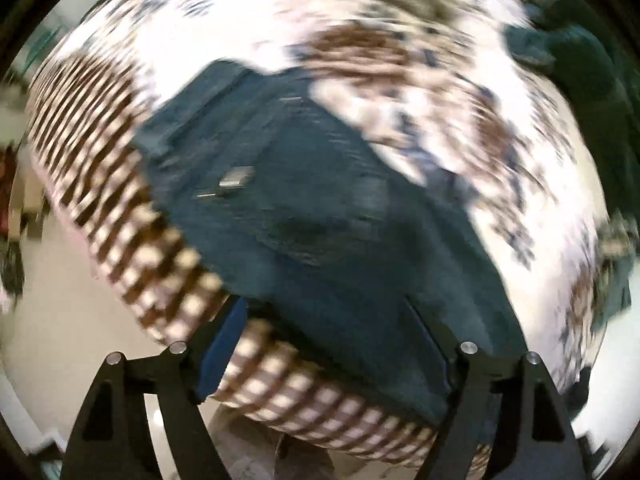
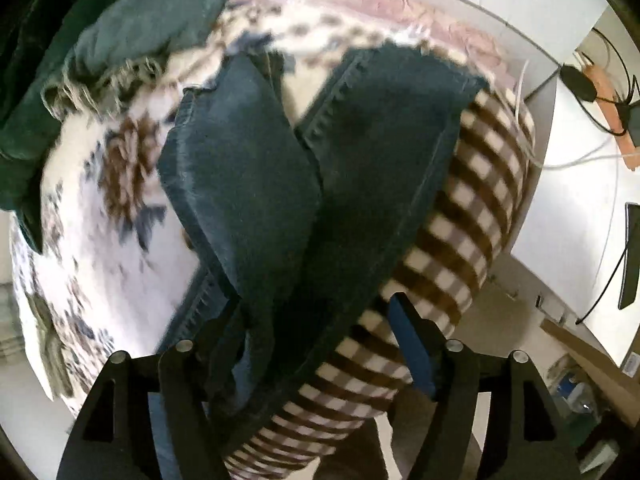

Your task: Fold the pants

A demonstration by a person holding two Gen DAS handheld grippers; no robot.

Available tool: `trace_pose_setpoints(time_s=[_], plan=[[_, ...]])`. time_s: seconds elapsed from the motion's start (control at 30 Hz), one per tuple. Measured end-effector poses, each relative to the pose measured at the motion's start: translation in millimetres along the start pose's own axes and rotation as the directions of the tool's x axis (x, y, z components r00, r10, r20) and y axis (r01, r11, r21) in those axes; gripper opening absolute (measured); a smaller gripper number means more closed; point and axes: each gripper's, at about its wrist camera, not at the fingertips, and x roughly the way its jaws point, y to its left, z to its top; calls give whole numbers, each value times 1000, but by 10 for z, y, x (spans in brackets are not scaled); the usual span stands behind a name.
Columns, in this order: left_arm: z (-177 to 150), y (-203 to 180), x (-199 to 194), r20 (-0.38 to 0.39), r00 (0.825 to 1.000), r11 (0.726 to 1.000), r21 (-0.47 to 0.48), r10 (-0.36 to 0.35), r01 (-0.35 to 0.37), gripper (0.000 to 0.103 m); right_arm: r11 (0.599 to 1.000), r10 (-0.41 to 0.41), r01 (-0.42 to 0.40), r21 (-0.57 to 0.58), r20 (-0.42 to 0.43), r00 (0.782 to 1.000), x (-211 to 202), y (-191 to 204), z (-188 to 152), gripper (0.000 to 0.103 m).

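Dark blue jeans (image 1: pixel 304 208) lie on a bed covered by a white floral blanket (image 1: pixel 400 92) with a brown checked border (image 1: pixel 120 232). In the left wrist view the waist end with its label shows, blurred. My left gripper (image 1: pixel 332 320) is open above the near part of the jeans, fingers apart. In the right wrist view the two legs (image 2: pixel 320 184) spread apart in a V, the hems far away. My right gripper (image 2: pixel 316 320) is open, its fingers on either side of the near part of the jeans at the bed's edge.
More dark clothes (image 2: pixel 120 28) lie heaped at the far left of the bed. A white desk (image 2: pixel 580 200) with cables and a dark device stands to the right. Pale floor (image 1: pixel 60 320) lies beside the bed.
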Motion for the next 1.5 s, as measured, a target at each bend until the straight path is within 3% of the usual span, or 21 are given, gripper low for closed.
trace_pose_setpoints(time_s=[0.13, 0.23, 0.33, 0.4, 0.47, 0.5, 0.53, 0.63, 0.7, 0.77, 0.8, 0.87, 0.93, 1.03, 1.1, 1.13, 1.2, 1.27, 1.33, 1.47, 1.5], plan=[[-90, -697, 186, -42, 999, 986, 160, -30, 36, 81, 999, -9, 13, -52, 70, 998, -179, 296, 234, 74], [-202, -1253, 401, -75, 997, 960, 276, -33, 53, 81, 997, -51, 57, -59, 100, 994, -125, 566, 508, 74], [-311, -1699, 604, -103, 994, 920, 387, -23, 62, 81, 985, -154, 156, -72, 35, 988, 143, 838, 759, 74], [-437, -1974, 746, -110, 994, 875, 483, 20, 36, 81, 967, -215, 209, -147, -25, 976, 354, 1036, 864, 73], [-529, -2109, 866, -135, 990, 844, 535, 47, 33, 81, 939, -269, 263, -221, 4, 963, 436, 1132, 879, 56], [-553, -2137, 909, -153, 987, 840, 541, 56, 36, 81, 915, -316, 313, -255, 29, 948, 451, 1171, 882, 24], [-568, -2149, 944, -174, 983, 841, 538, 54, 49, 81, 908, -324, 323, -265, 41, 945, 421, 1167, 887, 10], [-570, -2118, 947, -173, 984, 847, 529, 47, 52, 81, 957, -160, 177, -230, 92, 983, 44, 1034, 913, 9], [-556, -2061, 941, -167, 985, 855, 515, 43, 50, 81, 977, -38, 67, -203, 145, 989, -262, 915, 912, 8], [-541, -1965, 943, -173, 984, 871, 489, 39, 51, 81, 983, 100, -66, -169, 201, 975, -555, 738, 880, 8], [-533, -1929, 950, -176, 984, 878, 476, 37, 52, 81, 975, 190, -155, -159, 237, 953, -722, 596, 858, 8], [-522, -1824, 964, -180, 983, 887, 459, 37, 51, 81, 964, 248, -209, -166, 271, 930, -817, 389, 798, 8], [-555, -1770, 1001, -179, 983, 887, 460, 43, 45, 81, 961, 250, -208, -180, 251, 935, -685, 112, 769, 8], [-641, -1649, 1050, -194, 980, 885, 463, 47, 49, 81, 994, 80, -71, -78, 119, 990, -206, -392, 790, 22], [-708, -1632, 1096, -193, 980, 878, 477, 56, 43, 81, 999, 31, -33, 32, 51, 998, 5, -748, 780, 27], [-741, -1629, 1120, -192, 980, 872, 487, 61, 41, 81, 996, 24, -28, 84, 46, 999, 31, -881, 777, 38], [-815, -1646, 1184, -186, 980, 861, 507, 74, 31, 81, 979, 80, -95, 178, 92, 993, -42, -1053, 751, 44], [-889, -1618, 1262, -183, 979, 850, 526, 94, 17, 81, 955, 152, -184, 231, 151, 977, -117, -1106, 774, 44], [-958, -1605, 1354, -171, 978, 836, 549, 119, -6, 81, 948, 175, -216, 232, 185, 967, -147, -1054, 834, 44], [-1053, -1587, 1510, -156, 977, 822, 569, 144, -31, 90, 972, 129, -160, 169, 184, 974, -111, -682, 1014, 44], [-1063, -1560, 1551, -158, 978, 829, 558, 139, -28, 96, 989, 58, -77, 126, 149, 987, -26, -510, 1084, 44]])
